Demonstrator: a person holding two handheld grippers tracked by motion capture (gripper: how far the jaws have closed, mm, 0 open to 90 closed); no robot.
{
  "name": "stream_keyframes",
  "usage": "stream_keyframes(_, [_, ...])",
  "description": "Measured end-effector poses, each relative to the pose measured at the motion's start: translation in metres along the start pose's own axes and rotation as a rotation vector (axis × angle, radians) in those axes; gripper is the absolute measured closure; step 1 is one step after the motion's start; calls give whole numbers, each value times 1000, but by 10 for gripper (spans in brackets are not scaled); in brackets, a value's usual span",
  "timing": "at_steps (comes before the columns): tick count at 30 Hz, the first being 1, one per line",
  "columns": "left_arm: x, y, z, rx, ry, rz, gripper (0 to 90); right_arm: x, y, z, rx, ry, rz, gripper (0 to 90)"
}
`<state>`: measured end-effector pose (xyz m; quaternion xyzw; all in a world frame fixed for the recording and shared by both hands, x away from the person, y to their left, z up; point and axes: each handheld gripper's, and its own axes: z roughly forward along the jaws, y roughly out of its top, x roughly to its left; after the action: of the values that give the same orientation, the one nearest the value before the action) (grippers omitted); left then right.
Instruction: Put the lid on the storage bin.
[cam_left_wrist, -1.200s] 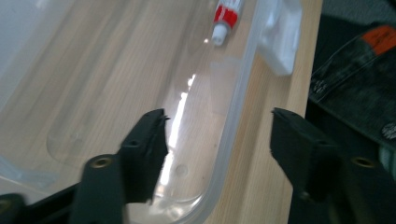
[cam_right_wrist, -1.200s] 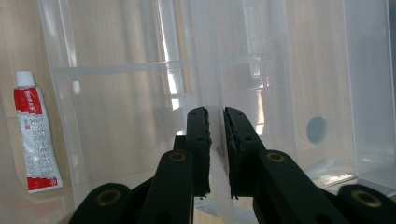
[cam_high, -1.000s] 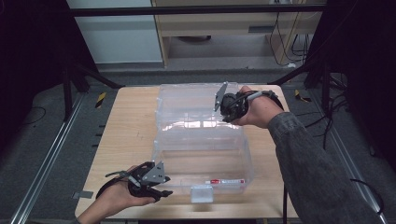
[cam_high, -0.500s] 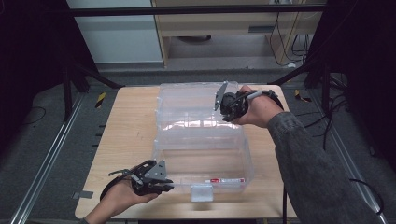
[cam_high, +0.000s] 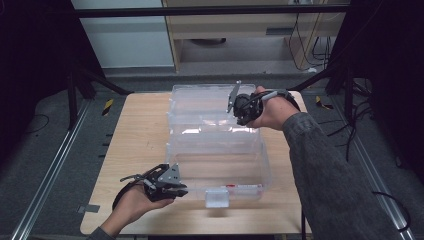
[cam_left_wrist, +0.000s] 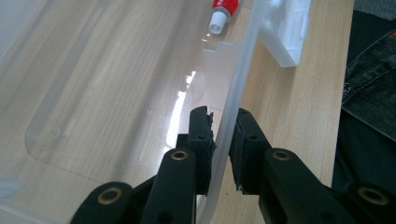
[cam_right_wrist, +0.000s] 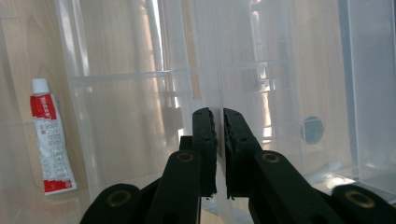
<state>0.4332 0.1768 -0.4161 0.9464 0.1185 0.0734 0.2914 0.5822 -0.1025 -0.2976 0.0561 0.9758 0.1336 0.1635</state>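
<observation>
The left gripper (cam_high: 181, 191) sits near, jaws nearly shut; the right gripper (cam_high: 235, 102) reaches far (forearm outstretched), jaws pinched close.

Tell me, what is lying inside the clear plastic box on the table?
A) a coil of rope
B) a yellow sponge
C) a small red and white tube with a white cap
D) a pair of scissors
C: the small red and white tube lies on the floor of the clear plastic box, with its white cap showing in both gripper views.
</observation>
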Motion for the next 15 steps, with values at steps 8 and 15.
stream_keyframes(8, [-2, -1, 0, 7, 28, 5, 782, 11, 2, -9, -8, 8, -11, 873])
stream_keyframes(15, [-1, -1, 1, 0, 29, -12, 774, 24, 1, -18, -19, 0, -38, 875])
